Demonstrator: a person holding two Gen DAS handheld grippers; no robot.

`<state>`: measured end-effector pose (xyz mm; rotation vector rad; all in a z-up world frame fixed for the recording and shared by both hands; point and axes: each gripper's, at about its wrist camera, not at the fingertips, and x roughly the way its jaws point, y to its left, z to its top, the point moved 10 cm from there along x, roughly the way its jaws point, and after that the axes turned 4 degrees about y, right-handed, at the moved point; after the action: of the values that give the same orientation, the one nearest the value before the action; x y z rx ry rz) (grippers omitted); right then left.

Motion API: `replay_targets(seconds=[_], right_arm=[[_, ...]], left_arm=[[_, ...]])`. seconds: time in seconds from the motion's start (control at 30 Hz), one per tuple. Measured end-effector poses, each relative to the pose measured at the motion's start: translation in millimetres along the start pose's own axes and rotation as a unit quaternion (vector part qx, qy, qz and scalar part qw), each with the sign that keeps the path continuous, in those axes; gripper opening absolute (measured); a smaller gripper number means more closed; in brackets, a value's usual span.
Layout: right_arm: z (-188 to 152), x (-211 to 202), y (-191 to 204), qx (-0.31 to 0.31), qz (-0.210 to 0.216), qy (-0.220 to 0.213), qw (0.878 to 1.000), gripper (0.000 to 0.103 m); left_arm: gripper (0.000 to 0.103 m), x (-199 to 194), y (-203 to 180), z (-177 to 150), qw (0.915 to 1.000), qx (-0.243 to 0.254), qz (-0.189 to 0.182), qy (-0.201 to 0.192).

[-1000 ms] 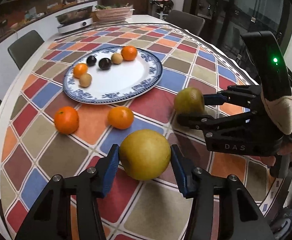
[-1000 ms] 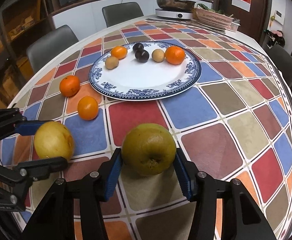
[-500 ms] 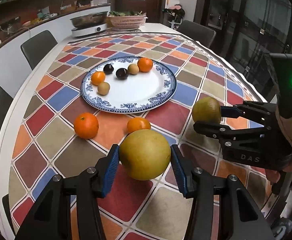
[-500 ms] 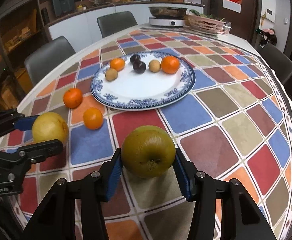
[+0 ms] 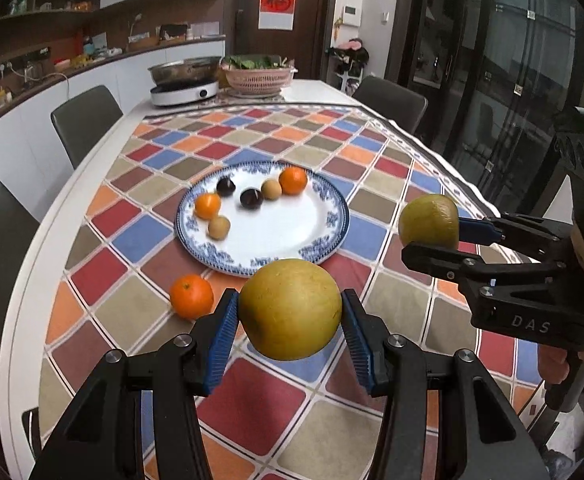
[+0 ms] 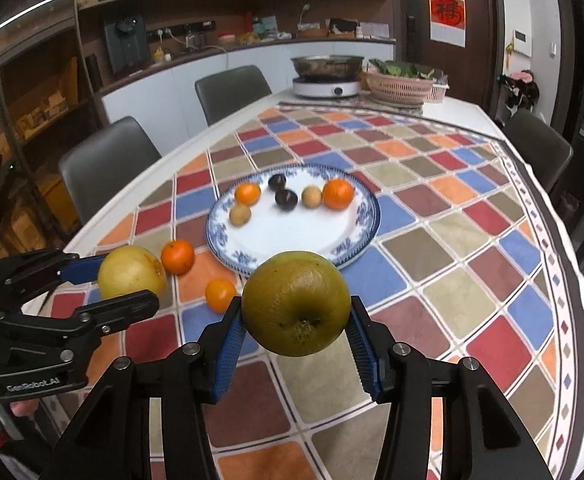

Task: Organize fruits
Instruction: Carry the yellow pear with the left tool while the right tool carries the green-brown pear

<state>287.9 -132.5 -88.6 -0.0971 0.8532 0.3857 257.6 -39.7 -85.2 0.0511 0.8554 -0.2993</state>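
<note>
My left gripper [image 5: 290,316] is shut on a large yellow pear [image 5: 290,308] and holds it in the air above the checked tablecloth. My right gripper [image 6: 296,320] is shut on a greener pear [image 6: 296,302], also lifted; it shows at the right of the left wrist view as well, the green pear [image 5: 429,222] clamped in it. Ahead lies a blue-and-white plate [image 5: 284,248] with several small fruits: oranges, dark plums and tan round ones. One orange [image 5: 191,296] sits on the cloth in the left wrist view; the right wrist view shows two oranges [image 6: 178,256] [image 6: 220,294] there.
At the table's far end stand a hotpot cooker [image 5: 184,84] and a pink basket of greens [image 5: 258,76]. Grey chairs [image 5: 86,120] line the table's sides. The table edge [image 5: 32,272] runs close on the left. A hand [image 5: 560,364] holds the right gripper's handle.
Both grippers have risen with their pears, lifting them off the cloth. The plate and loose oranges look farther below and ahead, and more of the room is in view.
</note>
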Motion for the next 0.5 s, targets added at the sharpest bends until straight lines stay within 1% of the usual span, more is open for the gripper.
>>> replay_targets(seconds=[0.3, 0.5], right_arm=[[26, -15, 1, -0.003, -0.007, -0.028, 1.000, 0.050], [43, -16, 0, -0.005, -0.004, -0.038, 0.999, 0.050]], left_arm=[[0.050, -8, 5, 35, 0.9995, 0.005, 0.009, -0.031], [0.050, -5, 10, 55, 0.9991, 0.006, 0.011, -0.041]])
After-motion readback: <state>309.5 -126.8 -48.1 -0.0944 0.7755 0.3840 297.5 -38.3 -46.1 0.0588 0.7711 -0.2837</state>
